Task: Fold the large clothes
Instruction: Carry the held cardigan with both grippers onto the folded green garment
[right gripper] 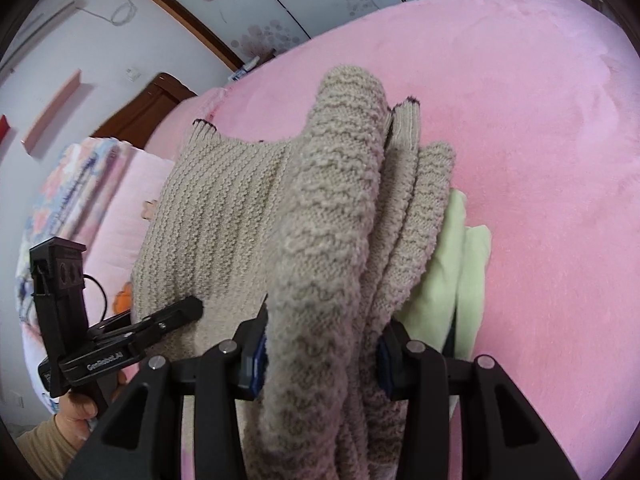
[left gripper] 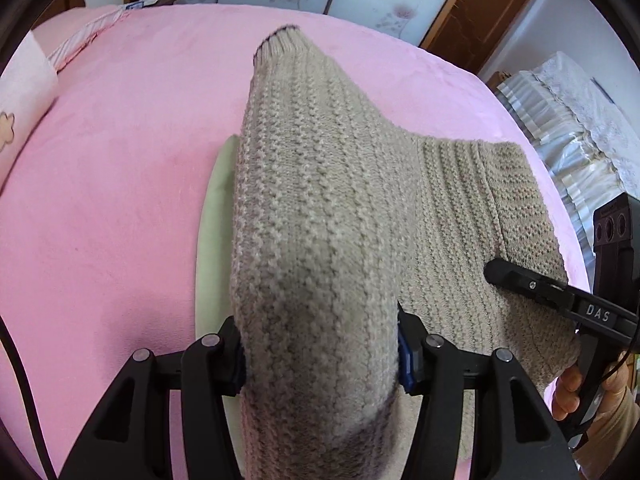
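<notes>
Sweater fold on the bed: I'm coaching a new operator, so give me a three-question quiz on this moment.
1. True or false: both grippers are shut on the sweater.
2. What lies under the sweater? A) green cloth B) blue towel C) nothing
3. What colour is the bed cover?

Key:
1. True; the left gripper and the right gripper each clamp a bunch of knit.
2. A, the green cloth.
3. Pink, the bed.

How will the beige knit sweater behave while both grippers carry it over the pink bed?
Likely floppy: the sweater bunches and drapes between the left gripper and right gripper. The chunky knit looks bulky, probably weighty, and unlikely to slip.
</notes>
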`<state>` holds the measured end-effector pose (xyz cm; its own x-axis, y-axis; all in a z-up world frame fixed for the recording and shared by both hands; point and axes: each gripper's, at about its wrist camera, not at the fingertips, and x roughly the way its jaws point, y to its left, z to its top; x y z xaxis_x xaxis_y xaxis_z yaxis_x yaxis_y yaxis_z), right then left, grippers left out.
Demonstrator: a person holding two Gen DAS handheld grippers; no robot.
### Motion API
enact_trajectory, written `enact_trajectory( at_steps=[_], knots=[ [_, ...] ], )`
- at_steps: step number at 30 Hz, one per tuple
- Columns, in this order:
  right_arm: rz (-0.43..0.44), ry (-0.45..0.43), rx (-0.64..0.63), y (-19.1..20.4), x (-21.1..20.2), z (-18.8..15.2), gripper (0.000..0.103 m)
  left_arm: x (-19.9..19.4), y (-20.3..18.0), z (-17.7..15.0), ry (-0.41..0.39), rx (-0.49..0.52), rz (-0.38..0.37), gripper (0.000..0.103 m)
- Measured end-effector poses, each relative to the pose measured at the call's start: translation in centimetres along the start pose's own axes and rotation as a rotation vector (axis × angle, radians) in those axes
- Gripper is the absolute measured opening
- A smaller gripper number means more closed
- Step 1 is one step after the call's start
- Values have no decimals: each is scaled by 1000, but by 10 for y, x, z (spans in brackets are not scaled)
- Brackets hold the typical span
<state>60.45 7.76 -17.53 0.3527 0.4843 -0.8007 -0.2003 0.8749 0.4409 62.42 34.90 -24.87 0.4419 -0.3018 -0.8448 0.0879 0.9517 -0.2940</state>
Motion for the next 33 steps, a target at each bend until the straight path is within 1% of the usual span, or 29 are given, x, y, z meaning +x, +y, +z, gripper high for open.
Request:
enact_trajectory(
  at_steps=[2, 5, 6, 7, 9, 10, 13, 18, 21, 22, 23, 25, 26, 27, 28, 29, 30, 32, 33],
  knots=[
    [-26, 17, 10, -8, 8, -1, 43, 9, 3, -3, 1, 0, -6, 58],
    [-44, 19, 14, -16, 14, -5, 44, 20, -2, -4, 9, 12, 2, 62],
    [-45, 17, 15, -16, 16, -5, 44, 20, 0, -8, 10, 14, 6, 66],
    [-51, 12, 11, -16, 16, -6, 46, 26, -5, -4, 10, 17, 12, 68],
    [-74, -5, -21, -12, 16, -8, 48, 33, -16, 2, 6, 24, 43, 78],
    [-89, -11, -39, -9, 17, -7, 50, 34, -15, 2, 6, 22, 52, 80],
    [-134, -24, -70, 0, 14, -6, 57, 33, -25, 8, 0, 24, 65, 81],
    [-227, -24, -122, 16, -4, -8, 61, 18, -45, 2, -24, 81, 147, 81],
    [-278, -76, -158, 29, -29, -12, 61, 0, -62, -1, -61, 113, 191, 81],
    [-281, -118, -170, 33, -42, -15, 61, -8, -69, -3, -78, 130, 207, 81],
    [-271, -173, -182, 39, -55, -18, 61, -17, -75, -5, -96, 147, 208, 81],
    [-259, -256, -200, 44, -75, -25, 61, -33, -84, -7, -130, 174, 217, 81],
    [-246, -303, -212, 50, -85, -29, 61, -43, -89, -8, -153, 185, 206, 81],
    [-241, -319, -223, 55, -90, -32, 61, -55, -90, -11, -172, 190, 195, 81],
    [-232, -330, -236, 61, -93, -34, 60, -59, -94, -9, -187, 190, 181, 81],
    [-219, -333, -246, 65, -93, -35, 51, -64, -94, -9, -197, 186, 162, 81],
    [-205, -321, -257, 70, -90, -36, 45, -66, -100, -5, -202, 175, 138, 81],
    [-177, -274, -271, 76, -76, -36, 17, -60, -104, 0, -198, 154, 107, 81],
    [-184, -259, -272, 77, -69, -36, 15, -59, -99, 0, -195, 156, 107, 81]
  ],
)
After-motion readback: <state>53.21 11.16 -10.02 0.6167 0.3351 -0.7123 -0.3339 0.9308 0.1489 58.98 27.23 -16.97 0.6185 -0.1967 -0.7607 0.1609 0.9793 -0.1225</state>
